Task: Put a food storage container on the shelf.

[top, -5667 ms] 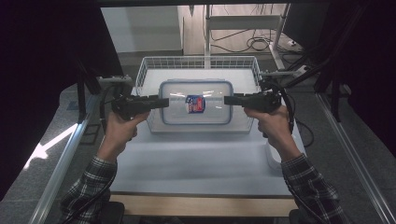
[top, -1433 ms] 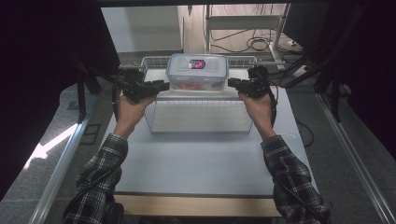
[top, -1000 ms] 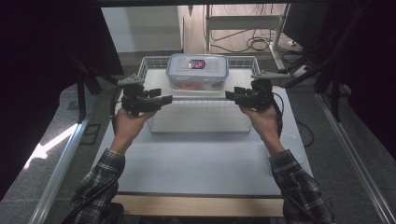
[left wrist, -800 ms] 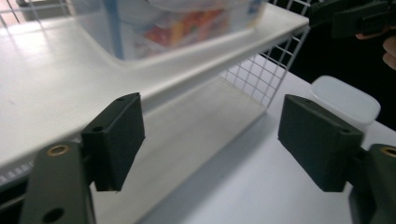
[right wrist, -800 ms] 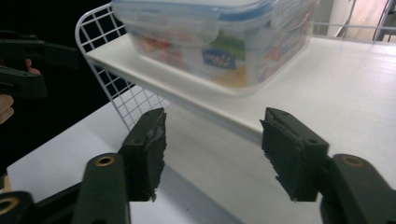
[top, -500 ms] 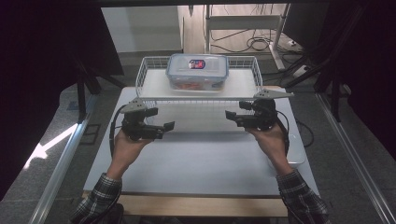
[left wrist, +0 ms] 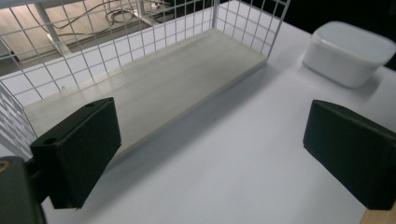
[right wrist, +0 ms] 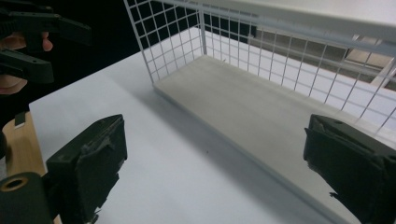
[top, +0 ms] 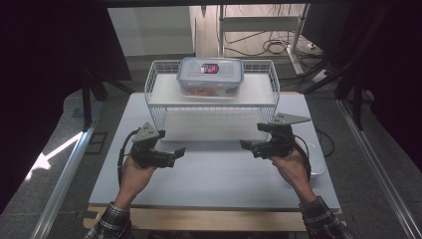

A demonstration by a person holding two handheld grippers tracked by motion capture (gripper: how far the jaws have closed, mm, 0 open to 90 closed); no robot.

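Note:
A clear lidded food container (top: pixel 210 75) with a red and blue label stands on the top shelf of a white wire rack (top: pixel 211 113). My left gripper (top: pixel 180 152) hovers low over the white table in front of the rack's left corner. Its jaws (left wrist: pixel 210 154) have just been opening and stand wide, with nothing between them. My right gripper (top: pixel 244 145) is in front of the rack's right part. Its jaws (right wrist: pixel 219 172) have also just been opening and hold nothing. Both grippers point inward toward each other, well apart from the container.
The rack's lower board (left wrist: pixel 154 88) lies bare behind the wire mesh (right wrist: pixel 177 42). A white lidded box (left wrist: pixel 348 53) sits on the table (top: pixel 214 179) at the right edge, beside my right hand. Dark screens flank the table; cables lie on the floor behind.
The container went from between both grippers onto the rack's top shelf. Both grippers have let go, opened, and drawn back toward the person and down to the table.

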